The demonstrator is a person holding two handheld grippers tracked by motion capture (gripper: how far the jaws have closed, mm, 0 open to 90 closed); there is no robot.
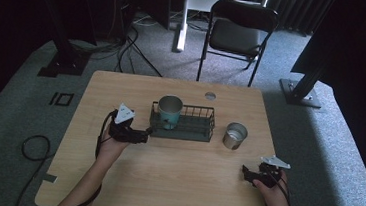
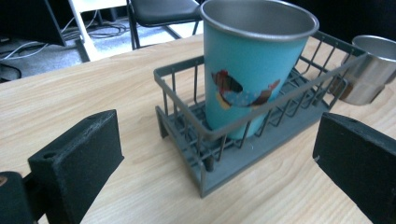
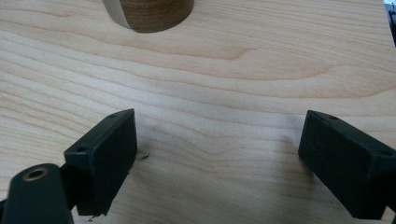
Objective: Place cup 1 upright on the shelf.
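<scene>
Where rack wires (image 2: pixel 196 135) cross, teal cup's (image 2: pixel 247 70) base hidden.

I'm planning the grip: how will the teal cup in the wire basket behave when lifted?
The teal cup looks like thin metal, so probably light and stiff. Its smooth tapered wall may slip. It stands tall above the wire basket, so a sideways nudge from the open left tool could tip it.

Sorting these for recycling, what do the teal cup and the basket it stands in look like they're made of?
Teal cup: probably metal under a matte teal coating, since its rim and inside show bare, dull silver.
Basket: thin wire rods, likely metal with a matte grey-green coating; the finish hides the core.
</scene>
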